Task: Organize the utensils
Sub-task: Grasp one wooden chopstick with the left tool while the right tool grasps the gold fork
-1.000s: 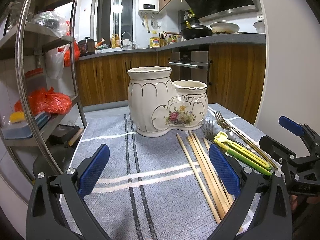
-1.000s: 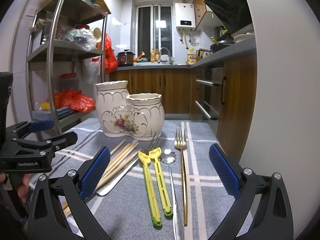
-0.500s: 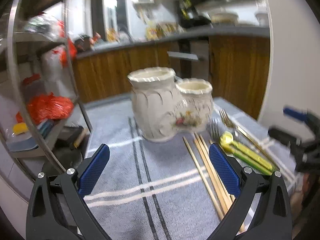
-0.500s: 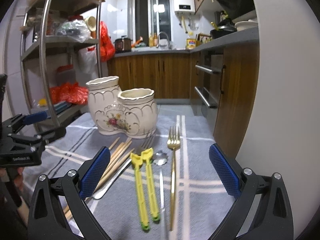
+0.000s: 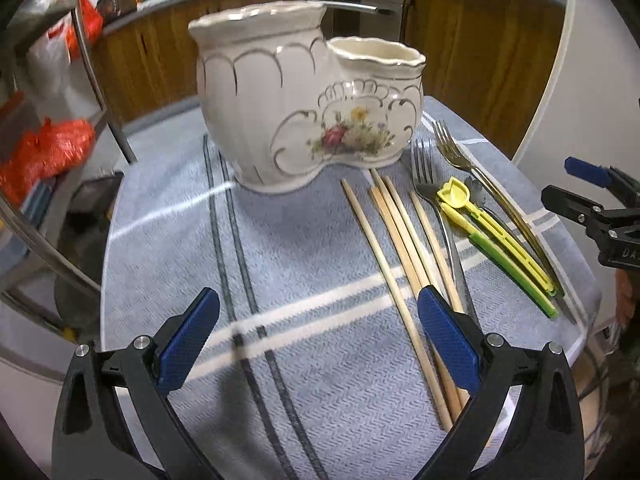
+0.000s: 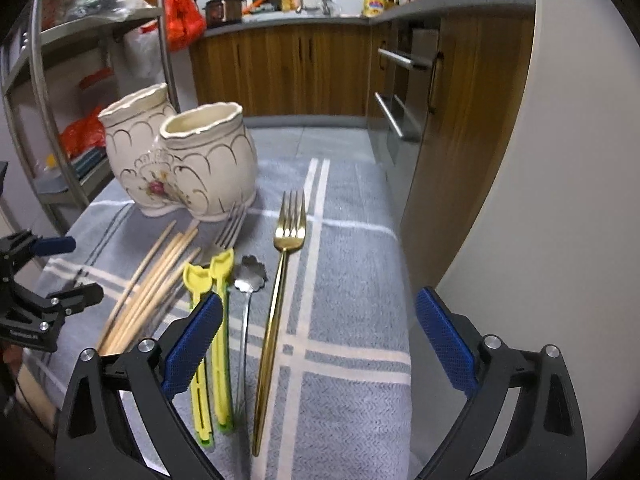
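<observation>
A white ceramic two-pot utensil holder (image 5: 304, 100) with a flower print stands on the grey striped cloth (image 5: 280, 264); it also shows in the right wrist view (image 6: 180, 160). In front of it lie several wooden chopsticks (image 5: 400, 248), a silver fork (image 5: 430, 188), two yellow-green plastic utensils (image 5: 492, 240), a small silver spoon (image 6: 250, 280) and a gold fork (image 6: 280, 288). My left gripper (image 5: 318, 336) is open and empty above the cloth, left of the chopsticks. My right gripper (image 6: 318, 336) is open and empty over the gold fork's handle.
A metal shelf rack (image 5: 84, 80) with red bags stands at the left of the table. Wooden kitchen cabinets (image 6: 300, 68) lie behind. A white wall (image 6: 540, 200) borders the table on the right. The cloth's right edge (image 5: 576, 280) is close to the utensils.
Both grippers have risen and tilted down toward the table. The left one has come closer to the holder and the right one closer to the gold fork. Both stay open.
</observation>
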